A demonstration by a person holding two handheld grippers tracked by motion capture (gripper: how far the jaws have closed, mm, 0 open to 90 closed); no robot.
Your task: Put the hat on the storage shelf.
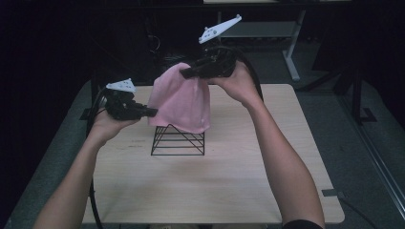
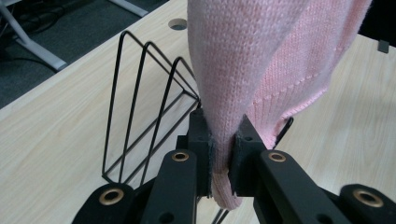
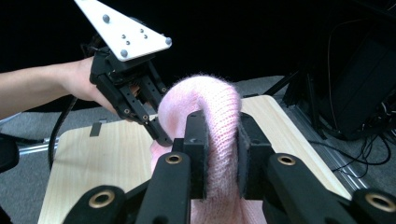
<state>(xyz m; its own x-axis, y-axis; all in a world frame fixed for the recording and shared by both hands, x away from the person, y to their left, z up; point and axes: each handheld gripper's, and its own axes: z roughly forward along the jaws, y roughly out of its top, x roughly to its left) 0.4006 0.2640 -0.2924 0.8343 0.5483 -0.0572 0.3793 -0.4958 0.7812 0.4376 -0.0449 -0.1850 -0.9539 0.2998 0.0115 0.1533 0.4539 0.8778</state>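
Now both tongs grip the pink knit hat [image 1: 180, 101] above the black wire rack [image 1: 177, 141] near the table's [image 1: 239, 191] far edge: the left tongs [image 1: 152, 112] pinch its lower side edge, the right tongs [image 1: 185, 72] clamp its top.

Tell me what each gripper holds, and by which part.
Both hold the pink knit hat: the left gripper pinches a fold at its side edge, the right gripper a fold at its top, above the wire rack.
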